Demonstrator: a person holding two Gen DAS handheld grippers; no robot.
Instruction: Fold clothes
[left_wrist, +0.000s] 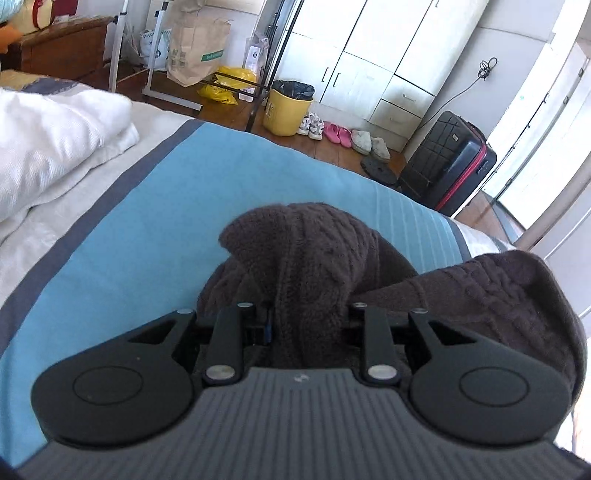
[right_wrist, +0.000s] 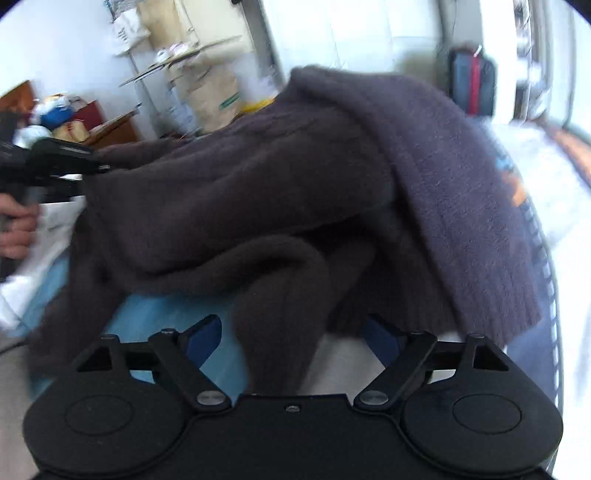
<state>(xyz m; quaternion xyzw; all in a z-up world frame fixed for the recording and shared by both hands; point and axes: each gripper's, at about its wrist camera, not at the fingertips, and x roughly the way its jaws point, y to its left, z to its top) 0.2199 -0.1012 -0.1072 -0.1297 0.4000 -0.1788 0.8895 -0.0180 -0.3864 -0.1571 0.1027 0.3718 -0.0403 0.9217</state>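
— Starting with the biggest thing: what lies under it all?

— A bed (left_wrist: 55, 229) with a pale cover and a blue blanket (left_wrist: 155, 206) bordered in grey spread across it; a white duvet (left_wrist: 48, 136) is bunched at its far left side.

— And the garment?

— A dark brown cable-knit sweater (left_wrist: 310, 251) is lifted above the blanket, sagging between the two tools, one ribbed edge hanging loose on the right in the right wrist view.

— How do the tools stand?

— The left gripper (left_wrist: 308, 317) has its jaws drawn in tight on a bunched fold of the knit; a hand (right_wrist: 16, 225) holds its grip; the right gripper (right_wrist: 291, 332) has its blue fingers (right_wrist: 205, 338) spread wide, with a roll of the knit drooping between them; that view is blurred, so it probably touches neither finger.

— Anything smaller behind?

— A dark suitcase (left_wrist: 450, 162), a yellow bin (left_wrist: 288, 110), a paper bag (left_wrist: 195, 48), pink slippers (left_wrist: 338, 133) on the floor
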